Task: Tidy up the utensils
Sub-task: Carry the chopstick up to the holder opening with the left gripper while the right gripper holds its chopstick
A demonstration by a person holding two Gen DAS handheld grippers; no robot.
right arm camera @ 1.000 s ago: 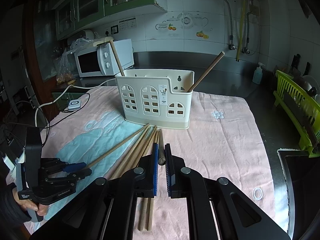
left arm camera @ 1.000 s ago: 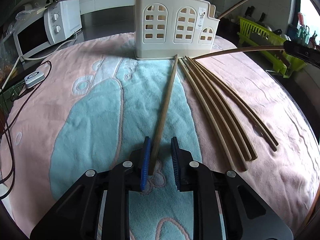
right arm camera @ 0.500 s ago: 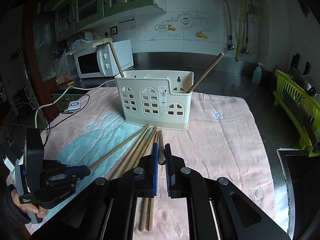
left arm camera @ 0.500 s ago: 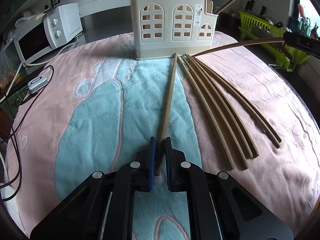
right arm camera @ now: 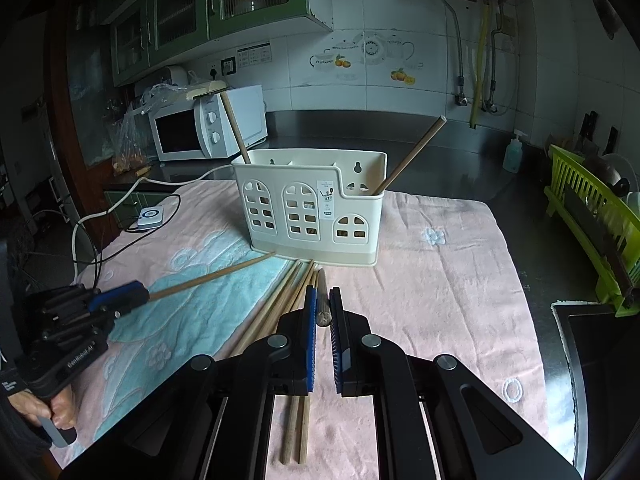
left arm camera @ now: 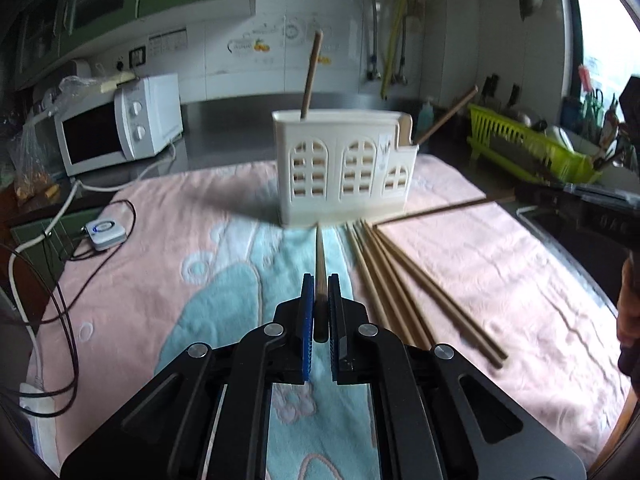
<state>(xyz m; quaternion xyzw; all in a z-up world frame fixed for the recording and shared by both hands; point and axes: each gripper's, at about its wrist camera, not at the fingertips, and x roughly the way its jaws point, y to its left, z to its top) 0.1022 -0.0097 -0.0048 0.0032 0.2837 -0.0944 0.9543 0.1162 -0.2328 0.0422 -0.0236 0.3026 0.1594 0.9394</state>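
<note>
A cream utensil holder (left arm camera: 344, 172) (right arm camera: 310, 208) stands on the pink and blue towel with two wooden sticks standing in it. My left gripper (left arm camera: 319, 300) (right arm camera: 120, 298) is shut on a wooden chopstick (left arm camera: 319, 264) (right arm camera: 208, 278), held off the towel with its tip toward the holder's base. My right gripper (right arm camera: 322, 312) is shut on another chopstick (right arm camera: 322, 300) (left arm camera: 436, 211) whose tip points at the holder. Several chopsticks (left arm camera: 404, 292) (right arm camera: 280, 304) lie on the towel in front of the holder.
A white microwave (left arm camera: 120, 136) (right arm camera: 208, 124) stands at the back left with cables and a small white device (left arm camera: 105, 232). A green dish rack (left arm camera: 528, 148) (right arm camera: 592, 216) is at the right. A sink edge (right arm camera: 576, 344) lies right of the towel (right arm camera: 440, 280).
My left gripper closed on the chopstick and lifted its end off the towel, levelling toward the holder. The right gripper stayed still with its chopstick.
</note>
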